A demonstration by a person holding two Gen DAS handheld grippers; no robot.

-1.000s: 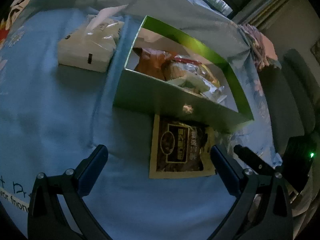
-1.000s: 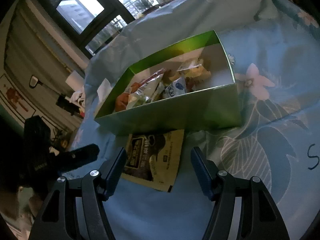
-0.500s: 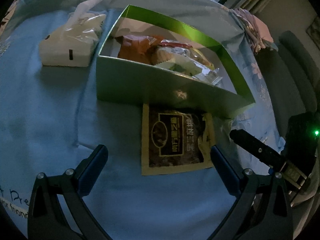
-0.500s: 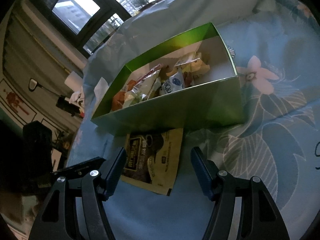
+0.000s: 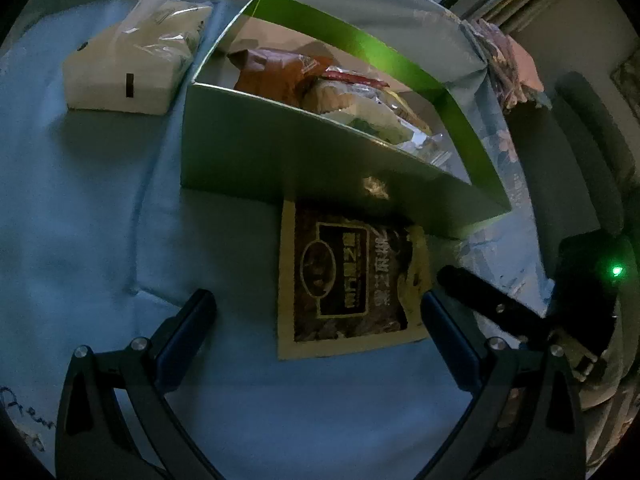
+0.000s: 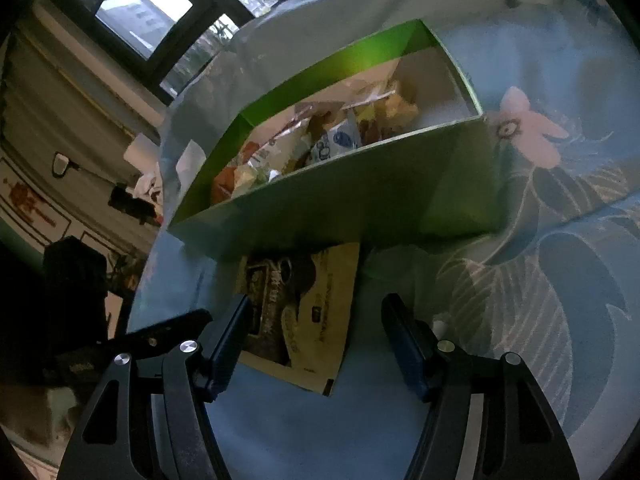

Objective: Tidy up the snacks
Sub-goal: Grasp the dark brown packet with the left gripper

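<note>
Blue cloth (image 5: 100,208) printed with pale flowers and leaves covers the work surface, with a dim window (image 6: 148,20) and wall clutter behind it in the right wrist view. Centre field: an open green box (image 5: 280,152) stands on the cloth, already holding a heap of wrapped snacks (image 5: 344,96), among them an orange-brown bag and a white packet with a blue mark (image 6: 340,140). Just in front of the box's near wall, with its far edge at or slightly under that wall, a flat tan-bordered snack packet (image 5: 348,284) with a dark printed face lies on the cloth, outside the box. Left of the box, a soft white tissue pack (image 5: 128,68) rests with a sheet standing up from its top. Left gripper (image 5: 318,316): jaws spread wide and empty, hovering above the cloth with the near end of the packet lying in the gap between the fingers. Right gripper (image 6: 316,344): jaws likewise apart and holding nothing, straddling the same packet (image 6: 308,312) from the other side, pads clear of it. Each gripper's dark finger also appears at the edge of the other's view, the right one beside a small green indicator light (image 5: 617,271).
</note>
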